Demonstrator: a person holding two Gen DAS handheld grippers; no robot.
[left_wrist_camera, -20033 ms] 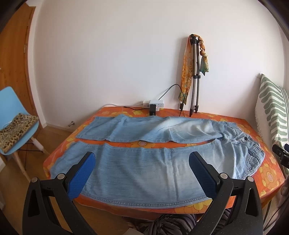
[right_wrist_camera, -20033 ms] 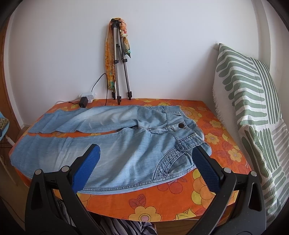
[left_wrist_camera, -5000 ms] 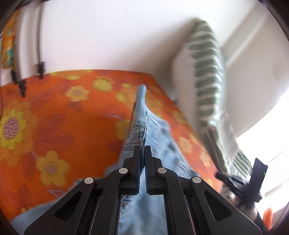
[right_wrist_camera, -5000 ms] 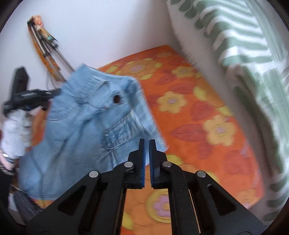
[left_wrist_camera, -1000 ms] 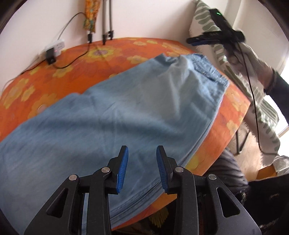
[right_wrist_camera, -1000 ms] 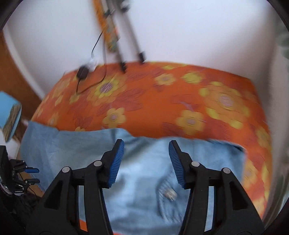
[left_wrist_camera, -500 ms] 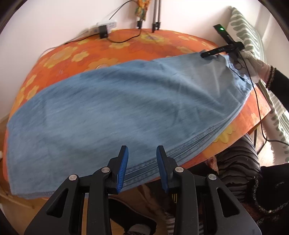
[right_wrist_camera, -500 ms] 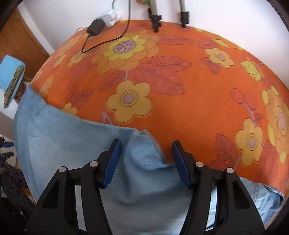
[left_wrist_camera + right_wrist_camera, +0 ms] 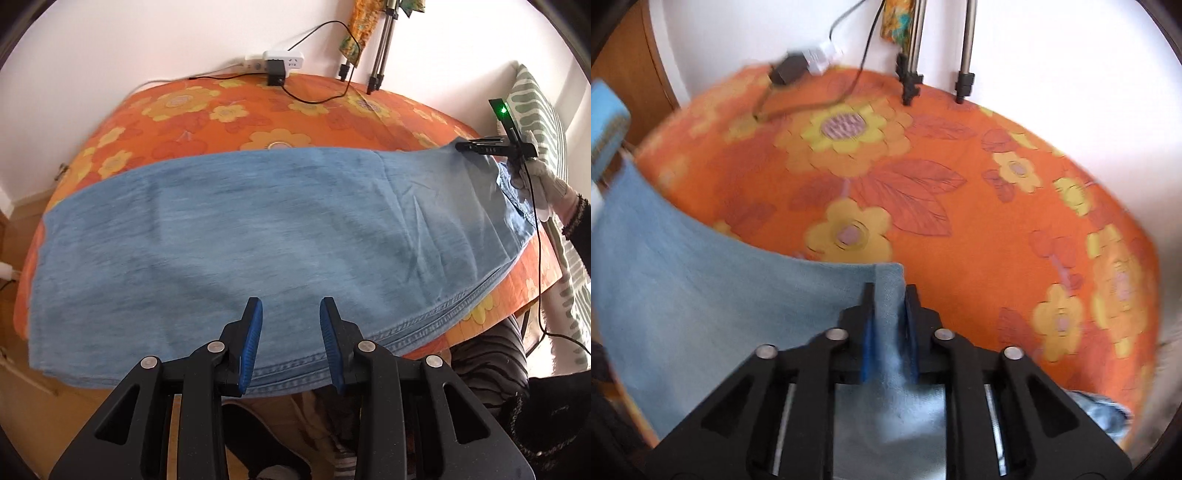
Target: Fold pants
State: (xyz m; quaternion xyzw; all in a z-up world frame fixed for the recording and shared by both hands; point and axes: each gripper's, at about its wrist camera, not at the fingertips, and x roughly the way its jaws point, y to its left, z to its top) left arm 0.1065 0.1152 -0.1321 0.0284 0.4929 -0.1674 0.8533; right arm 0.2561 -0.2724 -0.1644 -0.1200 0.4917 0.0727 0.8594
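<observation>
Orange flowered cloth (image 9: 229,110) covers the table; the left view shows the pants (image 9: 258,236) doubled lengthwise across it, the left gripper (image 9: 291,334) parted and empty over their near hem. Only the right view shows the right gripper (image 9: 889,325), jaws just closing, pinching a raised fold at the pants' far corner.

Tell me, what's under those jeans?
The jeans lie on an orange flowered tablecloth, which shows around them on the far side. Whatever the denim covers, including the cloth beneath it, is hidden from view.
</observation>
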